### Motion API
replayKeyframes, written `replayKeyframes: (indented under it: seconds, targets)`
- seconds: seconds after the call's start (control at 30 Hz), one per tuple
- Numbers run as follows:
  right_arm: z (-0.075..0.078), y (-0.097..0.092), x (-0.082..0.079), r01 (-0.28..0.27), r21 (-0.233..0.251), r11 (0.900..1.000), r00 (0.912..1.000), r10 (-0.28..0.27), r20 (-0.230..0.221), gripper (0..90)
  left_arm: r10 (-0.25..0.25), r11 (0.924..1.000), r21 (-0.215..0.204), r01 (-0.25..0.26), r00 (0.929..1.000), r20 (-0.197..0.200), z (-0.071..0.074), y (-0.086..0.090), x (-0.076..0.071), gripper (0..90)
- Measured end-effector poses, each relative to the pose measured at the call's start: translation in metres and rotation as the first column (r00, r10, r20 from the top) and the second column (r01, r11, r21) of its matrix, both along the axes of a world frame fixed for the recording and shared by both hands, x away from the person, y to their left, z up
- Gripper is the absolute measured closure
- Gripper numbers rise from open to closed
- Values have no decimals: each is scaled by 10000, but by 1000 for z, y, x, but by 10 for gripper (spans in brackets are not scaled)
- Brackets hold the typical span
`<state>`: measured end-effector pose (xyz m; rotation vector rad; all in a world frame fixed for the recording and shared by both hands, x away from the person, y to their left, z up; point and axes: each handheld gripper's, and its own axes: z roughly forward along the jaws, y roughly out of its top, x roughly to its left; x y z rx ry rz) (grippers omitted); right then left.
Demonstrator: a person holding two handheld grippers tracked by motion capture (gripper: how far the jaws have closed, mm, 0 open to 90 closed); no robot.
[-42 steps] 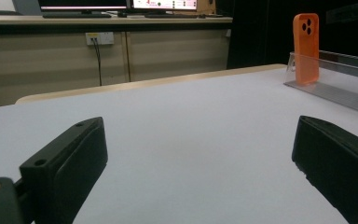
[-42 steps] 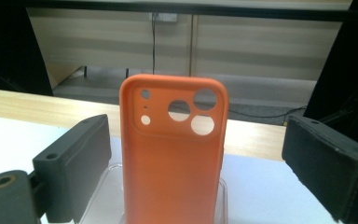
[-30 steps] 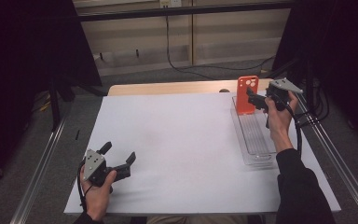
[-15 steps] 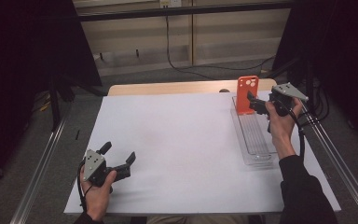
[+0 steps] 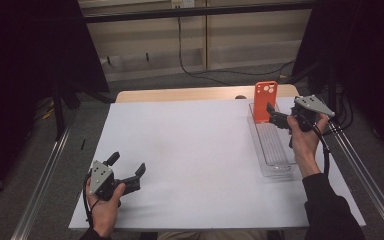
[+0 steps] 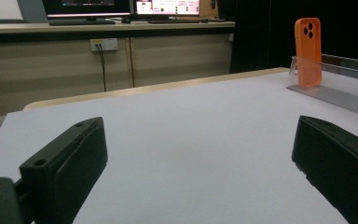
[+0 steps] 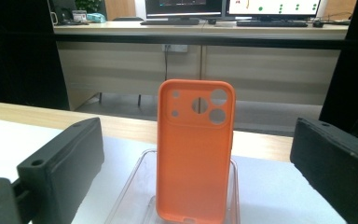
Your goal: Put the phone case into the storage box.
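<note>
The left hand (image 5: 104,207) is resting near the table's front-left corner, holding the left gripper (image 5: 128,170) with jaws spread wide. The right hand (image 5: 304,137) is holding the right gripper (image 5: 272,115) near the far-right edge, jaws wide apart, forearm reaching forward.

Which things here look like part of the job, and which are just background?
Likely in play:
orange phone case, standing upright
clear tray holding it
right gripper, open, facing the case

Idle or background:
left gripper, open
white table cover
monitors
</note>
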<state>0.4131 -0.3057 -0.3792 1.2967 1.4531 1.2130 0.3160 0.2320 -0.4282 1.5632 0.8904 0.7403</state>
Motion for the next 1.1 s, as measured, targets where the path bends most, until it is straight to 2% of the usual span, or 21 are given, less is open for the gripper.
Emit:
replayKeyframes:
  seconds: [0.2, 0.57, 1.1]
  targets:
    - [-1, 2, -9, -12, -79, 10000, 9999, 13, 150, 26, 66, 10000, -70, -66, 10000, 55, 0, 0, -1, 32]
    - [7, 6, -28, -181, -42, 9998, 9991, 183, 377, 23, 88, 10000, -42, -87, 10000, 42, 1, 1, -1, 32]
    - [5, 6, -54, -178, -247, 9995, 9984, 191, 540, 26, 111, 9999, -35, -111, 9999, 44, 1, 1, -2, 32]
